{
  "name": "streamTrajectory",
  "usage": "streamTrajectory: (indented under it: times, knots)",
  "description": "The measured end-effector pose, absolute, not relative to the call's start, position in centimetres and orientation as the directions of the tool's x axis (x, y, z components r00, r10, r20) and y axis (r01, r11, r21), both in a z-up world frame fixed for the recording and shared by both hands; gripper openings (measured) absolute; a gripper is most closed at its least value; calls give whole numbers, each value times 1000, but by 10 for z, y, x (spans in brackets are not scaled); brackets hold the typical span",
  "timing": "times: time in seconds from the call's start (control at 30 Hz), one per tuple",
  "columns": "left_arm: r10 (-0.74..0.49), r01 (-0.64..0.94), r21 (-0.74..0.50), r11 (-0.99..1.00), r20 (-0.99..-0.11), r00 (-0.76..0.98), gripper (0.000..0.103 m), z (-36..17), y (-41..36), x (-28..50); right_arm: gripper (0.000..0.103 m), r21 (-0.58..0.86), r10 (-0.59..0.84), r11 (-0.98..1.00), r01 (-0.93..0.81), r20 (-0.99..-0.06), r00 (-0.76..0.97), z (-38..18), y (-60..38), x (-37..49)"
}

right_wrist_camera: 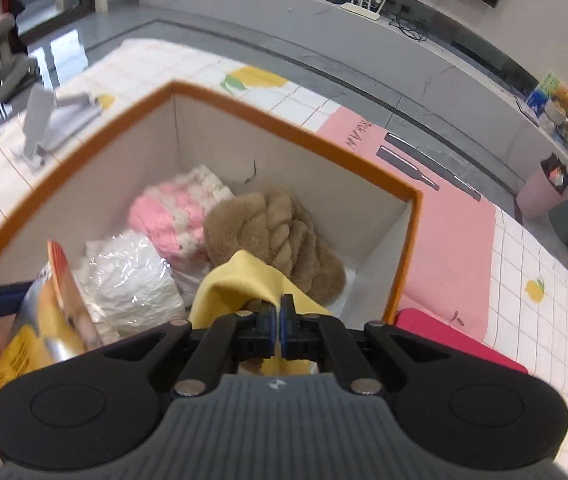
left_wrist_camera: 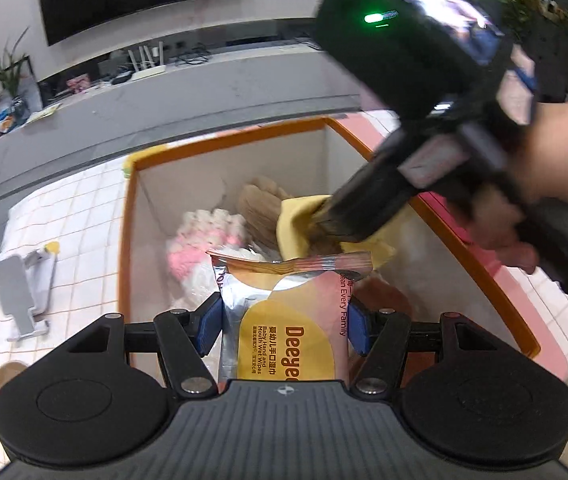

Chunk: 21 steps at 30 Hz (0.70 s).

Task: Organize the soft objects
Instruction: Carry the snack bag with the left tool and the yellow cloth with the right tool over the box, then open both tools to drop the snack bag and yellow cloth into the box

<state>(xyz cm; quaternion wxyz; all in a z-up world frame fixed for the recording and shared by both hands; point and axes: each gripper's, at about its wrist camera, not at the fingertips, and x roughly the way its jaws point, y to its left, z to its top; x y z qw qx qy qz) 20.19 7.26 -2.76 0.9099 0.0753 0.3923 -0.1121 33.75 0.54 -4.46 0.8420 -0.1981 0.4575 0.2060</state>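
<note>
An orange-rimmed white storage box (left_wrist_camera: 130,216) (right_wrist_camera: 291,124) stands on the checked cloth. Inside lie a pink-and-white knitted piece (left_wrist_camera: 208,236) (right_wrist_camera: 172,208), a brown plush toy (left_wrist_camera: 258,204) (right_wrist_camera: 284,232) and a clear-wrapped white bundle (right_wrist_camera: 132,276). My left gripper (left_wrist_camera: 284,320) is shut on a pack of wet wipes (left_wrist_camera: 291,328) (right_wrist_camera: 52,312), held over the near edge of the box. My right gripper (right_wrist_camera: 280,316) (left_wrist_camera: 331,216) is shut on a yellow cloth (right_wrist_camera: 240,284) (left_wrist_camera: 295,224), which hangs over the inside of the box above the plush toy.
A grey folding stand (left_wrist_camera: 24,296) (right_wrist_camera: 48,120) lies on the cloth left of the box. A pink mat (right_wrist_camera: 443,216) and a red item (right_wrist_camera: 435,332) lie to its right. A long grey TV bench (left_wrist_camera: 164,96) runs behind, with a dark screen above.
</note>
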Motion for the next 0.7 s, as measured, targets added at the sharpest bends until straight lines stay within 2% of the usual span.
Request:
streamTrajectory:
  times: [0.13,0.33,0.37,0.4,0.43,0.47,0.53,0.7]
  knots:
    - [-146,275,64,959,-719,680,75,-31,67,199,0,-125,170,853,-507,-851,496,-54,4,342]
    - [-154,264,64,962,-672,725,89,-29,63,186,8,-78,215,862,-501,-839,500,-49,1,343]
    - [-159,260,59,964,-654,739,89,-27,63,183,17,-69,222,866,-495,-834,505,-46,-1,342]
    - [-157,251,61,966,-631,759,89,-22,64,181,33,-61,230,870,-490,-828,511,-43,-2,341]
    - [-147,234,66,970,-605,782,89,-19,64,177,40,-50,241,873,-485,-820,519,-39,-4,340]
    - [-135,215,72,974,-578,805,90,-14,64,174,45,-38,253,876,-481,-812,526,-36,-5,338]
    - [-115,185,77,980,-539,834,91,-2,63,168,47,-12,282,877,-481,-797,533,-27,-10,335]
    - [-50,130,136,982,-477,878,92,34,50,156,63,7,306,893,-449,-741,597,9,-28,317]
